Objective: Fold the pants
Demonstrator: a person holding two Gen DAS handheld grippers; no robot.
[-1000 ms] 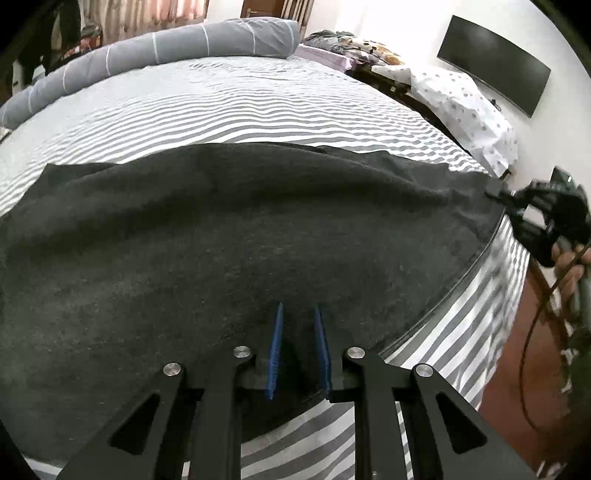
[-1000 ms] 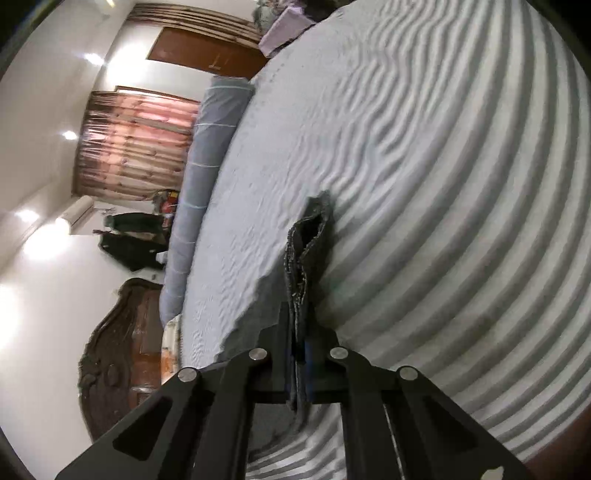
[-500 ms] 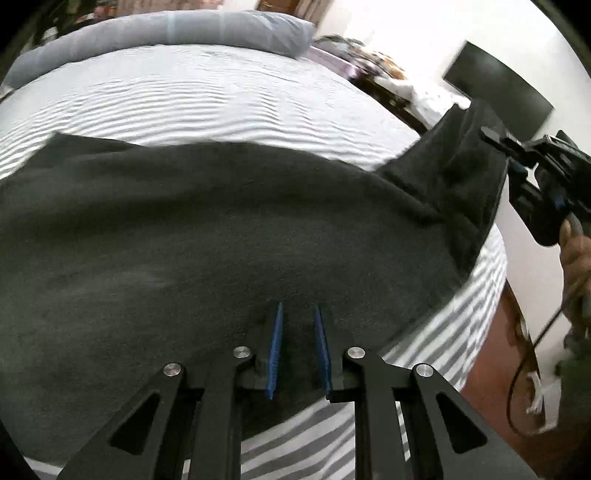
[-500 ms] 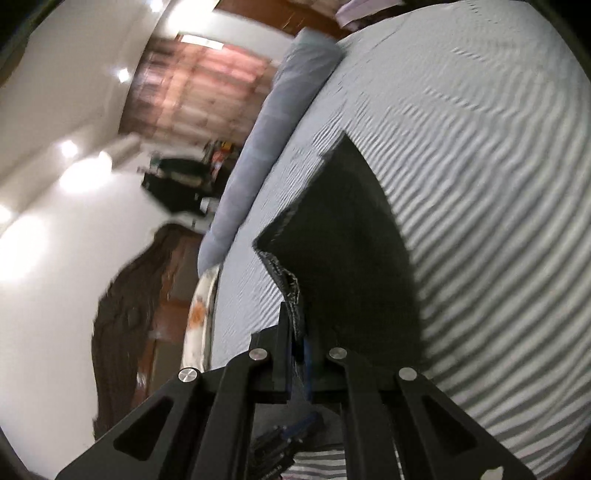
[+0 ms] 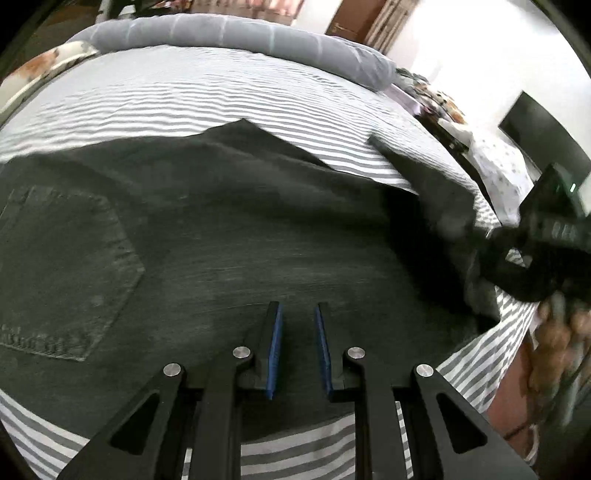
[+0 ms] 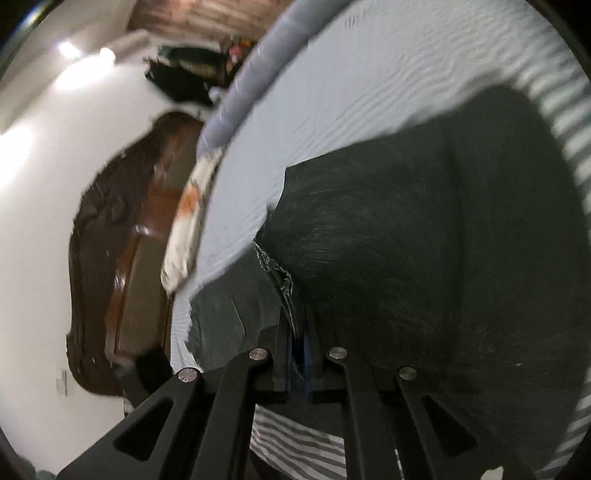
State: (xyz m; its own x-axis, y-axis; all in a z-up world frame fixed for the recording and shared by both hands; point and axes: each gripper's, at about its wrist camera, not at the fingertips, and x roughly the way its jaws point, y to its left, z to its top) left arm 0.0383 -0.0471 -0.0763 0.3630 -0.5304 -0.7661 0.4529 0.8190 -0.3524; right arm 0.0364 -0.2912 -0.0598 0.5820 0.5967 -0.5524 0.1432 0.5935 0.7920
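The right gripper (image 6: 298, 354) has its two fingers pinched tight on a frayed hem of the pants (image 5: 240, 236), with almost no gap between the blue pads (image 6: 306, 356). From that hem the dark denim rises in a lifted flap that fills most of the right wrist view. The left gripper (image 5: 298, 350) has its fingers a little apart, nothing between them, poised low over the pants near their closer edge; whether the tips touch the cloth cannot be told. The pants lie spread flat on the striped bed (image 5: 192, 92), a back pocket (image 5: 62, 273) showing on the left of the left gripper. To that gripper's right, the right gripper (image 5: 535, 254) appears blurred, carrying its end of the pants up and over the flat part. A long grey bolster (image 5: 236, 33) lies beyond the pants at the far side of the bed. The step in hand appears to be folding the leg end across toward the waist. To do it well, the left gripper should probably press down to pin the flat layer, while the right one travels level and straight, lays the hem square on the waist edge, and lets go only once the cloth rests without wrinkles.
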